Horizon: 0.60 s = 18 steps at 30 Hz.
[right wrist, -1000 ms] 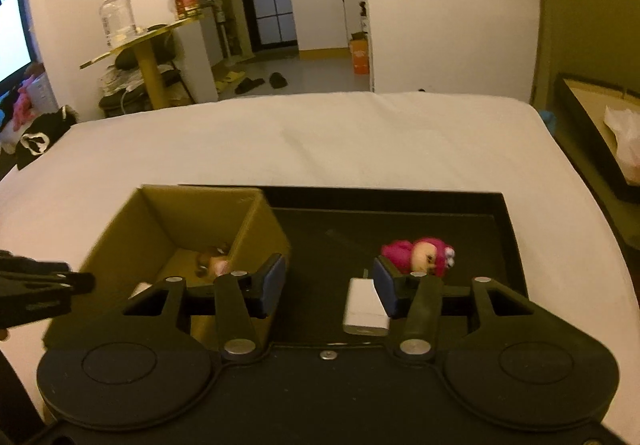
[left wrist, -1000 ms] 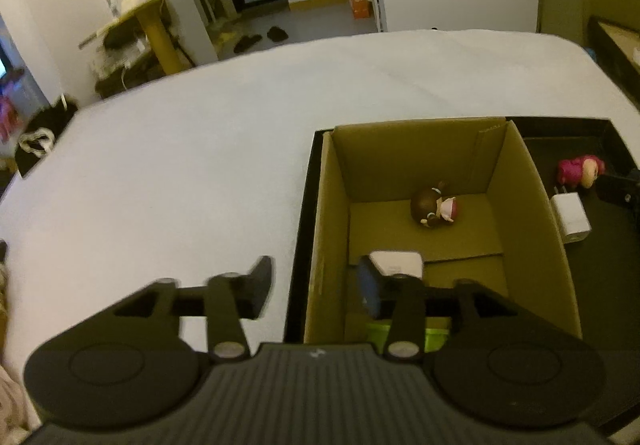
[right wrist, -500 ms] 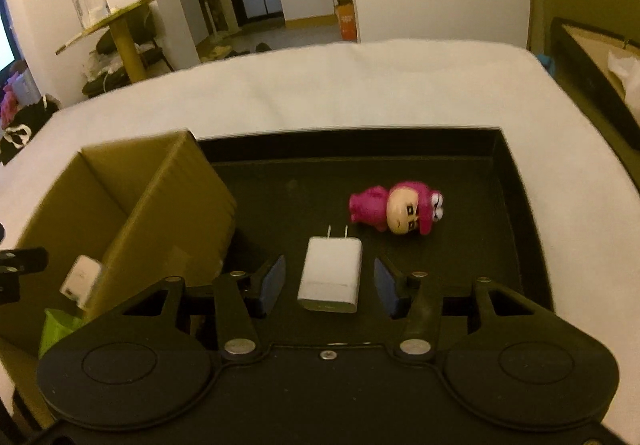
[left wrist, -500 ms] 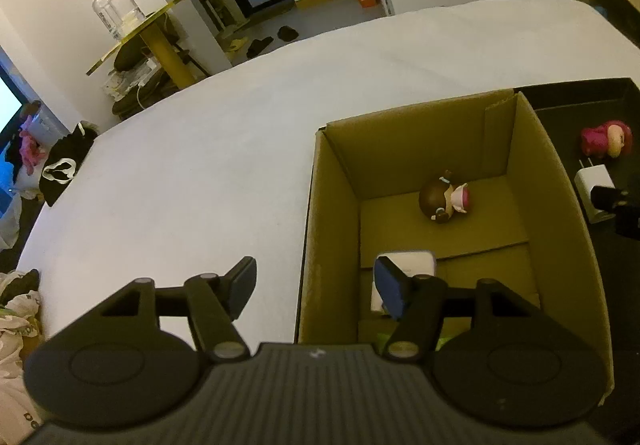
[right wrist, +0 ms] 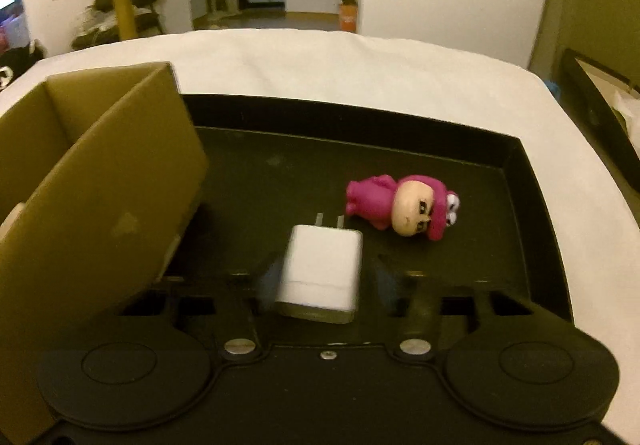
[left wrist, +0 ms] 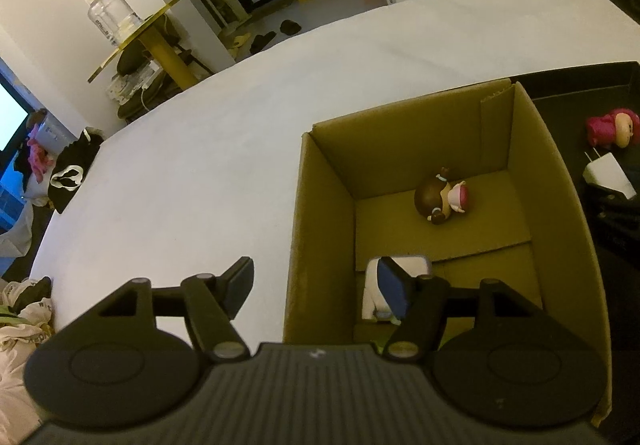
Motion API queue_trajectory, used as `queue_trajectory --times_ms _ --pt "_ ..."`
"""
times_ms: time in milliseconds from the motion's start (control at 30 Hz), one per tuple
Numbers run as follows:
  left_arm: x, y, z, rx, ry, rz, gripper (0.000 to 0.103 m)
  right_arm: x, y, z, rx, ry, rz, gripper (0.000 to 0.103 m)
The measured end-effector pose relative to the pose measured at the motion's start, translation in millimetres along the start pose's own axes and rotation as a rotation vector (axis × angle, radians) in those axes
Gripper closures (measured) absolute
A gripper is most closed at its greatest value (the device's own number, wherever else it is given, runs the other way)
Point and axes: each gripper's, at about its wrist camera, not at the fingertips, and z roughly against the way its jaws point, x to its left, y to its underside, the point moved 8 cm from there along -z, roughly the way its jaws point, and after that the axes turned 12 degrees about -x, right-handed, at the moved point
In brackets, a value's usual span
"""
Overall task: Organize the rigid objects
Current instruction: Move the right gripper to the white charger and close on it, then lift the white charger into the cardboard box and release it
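On a white-covered bed, the right gripper has just closed on the one white charger lying in the black tray — its pads are blurred against the charger's sides, prongs pointing to 12 o'clock. One pink figurine lies at 1 o'clock, just beside the prongs. The left gripper has been opening and grips nothing; its fingers straddle the near-left wall of the single cardboard box. Inside: one brown figurine at 1 o'clock and one white block, half hidden behind a finger — what it is cannot be told.
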Motion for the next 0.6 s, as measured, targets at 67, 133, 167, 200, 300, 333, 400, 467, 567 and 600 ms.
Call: queue_trajectory --times_ms 67,133,167,200,300,333,400,467,567,600 --pt "0.8 0.2 -0.1 0.001 -0.005 -0.002 0.036 -3.1 -0.6 3.0 0.011 -0.005 -0.016 0.067" --pt "-1.1 1.6 1.2 0.003 -0.005 -0.001 0.036 -7.2 -2.7 7.8 0.014 -0.011 -0.048 0.067" --pt "-0.9 1.7 2.2 0.001 -0.005 0.0 0.036 -7.7 -4.1 9.5 0.011 -0.01 -0.057 0.067" --pt "-1.0 1.3 2.3 0.0 -0.005 -0.001 0.036 -8.0 -5.8 12.2 0.006 -0.009 -0.061 0.067" --pt "0.3 0.5 3.8 -0.006 -0.002 0.002 0.036 -7.5 -11.9 19.0 -0.004 -0.013 -0.068 0.067" --pt "1.2 0.8 4.1 -0.005 0.0 0.006 0.036 -7.1 -13.8 21.8 -0.007 -0.012 -0.066 0.067" --pt "3.3 1.3 4.5 -0.004 0.005 0.015 0.036 -7.2 -18.0 24.6 -0.009 -0.01 -0.068 0.067" --pt "5.6 2.0 5.0 -0.007 0.007 0.022 0.036 -7.0 -21.8 29.4 -0.01 -0.007 -0.069 0.067" --pt "6.9 4.3 5.8 -0.007 0.012 0.027 0.036 -8.5 -27.3 34.7 -0.011 0.008 -0.067 0.067" --pt "7.4 5.0 6.1 -0.008 0.013 0.032 0.036 -8.7 -28.8 37.3 -0.011 0.014 -0.07 0.067"
